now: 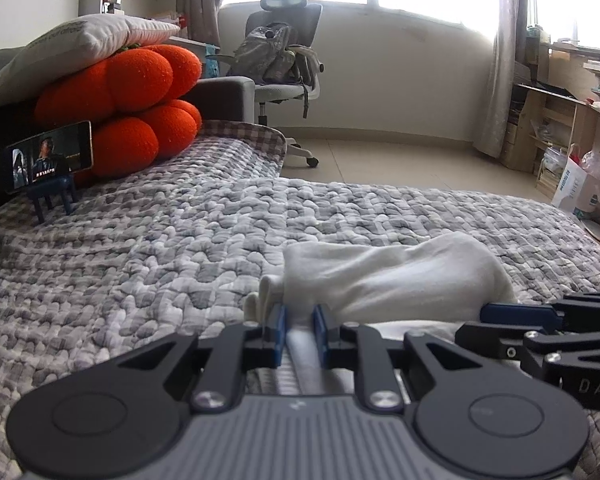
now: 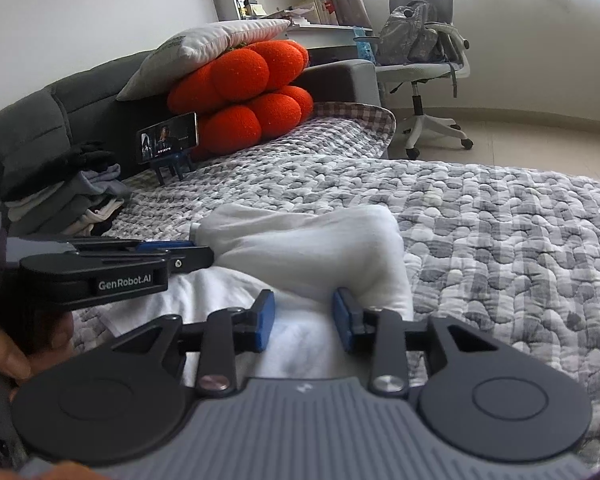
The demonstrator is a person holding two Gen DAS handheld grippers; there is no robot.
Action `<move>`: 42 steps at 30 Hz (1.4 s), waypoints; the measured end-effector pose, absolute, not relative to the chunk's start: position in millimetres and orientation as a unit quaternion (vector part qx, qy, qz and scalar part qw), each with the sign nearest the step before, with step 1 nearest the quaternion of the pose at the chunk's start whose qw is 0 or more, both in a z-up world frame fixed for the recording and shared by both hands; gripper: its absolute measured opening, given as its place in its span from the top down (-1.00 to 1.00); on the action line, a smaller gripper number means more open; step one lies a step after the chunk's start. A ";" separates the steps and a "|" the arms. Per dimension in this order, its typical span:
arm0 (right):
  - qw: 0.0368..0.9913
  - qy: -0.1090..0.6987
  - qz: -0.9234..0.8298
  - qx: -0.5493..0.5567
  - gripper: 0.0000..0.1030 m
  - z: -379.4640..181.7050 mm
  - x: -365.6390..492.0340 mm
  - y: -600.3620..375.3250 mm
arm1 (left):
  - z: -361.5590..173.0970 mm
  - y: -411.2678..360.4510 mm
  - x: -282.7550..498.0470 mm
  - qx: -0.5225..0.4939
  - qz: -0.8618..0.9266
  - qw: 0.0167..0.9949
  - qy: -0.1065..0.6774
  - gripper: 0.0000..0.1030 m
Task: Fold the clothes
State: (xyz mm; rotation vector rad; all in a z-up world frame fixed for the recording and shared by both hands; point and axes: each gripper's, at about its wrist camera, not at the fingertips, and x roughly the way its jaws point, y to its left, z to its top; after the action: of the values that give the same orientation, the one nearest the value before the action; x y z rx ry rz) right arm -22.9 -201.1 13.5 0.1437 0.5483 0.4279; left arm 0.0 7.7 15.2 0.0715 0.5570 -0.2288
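White garment (image 1: pixel 396 280) lies on the bed's grey checked quilt (image 1: pixel 160 260), near the front edge, partly folded: a raised fold bulges across the middle, flat white layer under it toward the cameras. Left gripper (image 1: pixel 300 322) sits at the fold's left end, jaws nearly together, clamped on a thin bunched strip of the white cloth; a small tuft sticks up just left of its blue pads. Right gripper (image 2: pixel 303 320) is at the fold's right end, jaws apart, blue pads either side of the cloth's lower edge, right pad touching the fold; can't tell if anything is pinched. Each gripper shows side-on in the other's view, close beside the garment.

Further back: phone (image 1: pixel 50 158) on a small blue stand (image 1: pixel 54 196), screen lit, standing on the quilt against two stacked orange cushions (image 1: pixel 128 108). White pillow (image 1: pixel 80 44) on top of the cushions. Pile of folded clothes (image 2: pixel 68 196) at left by the dark headboard (image 2: pixel 60 112). Office chair (image 1: pixel 280 68) with a grey backpack (image 1: pixel 270 52) on its seat stands on the floor by the window.
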 end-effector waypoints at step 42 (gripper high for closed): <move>0.952 0.194 0.235 -0.028 0.04 44.0 -71.6 -131.1 | 35.7 85.9 2.1 -0.118 -0.177 0.925 0.315 0.64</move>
State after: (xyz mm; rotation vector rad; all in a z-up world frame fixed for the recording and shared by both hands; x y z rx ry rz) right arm -71.6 -131.1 44.0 -0.0564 0.3940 0.4783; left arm 2.1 85.9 35.7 -0.2431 0.6473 -0.3632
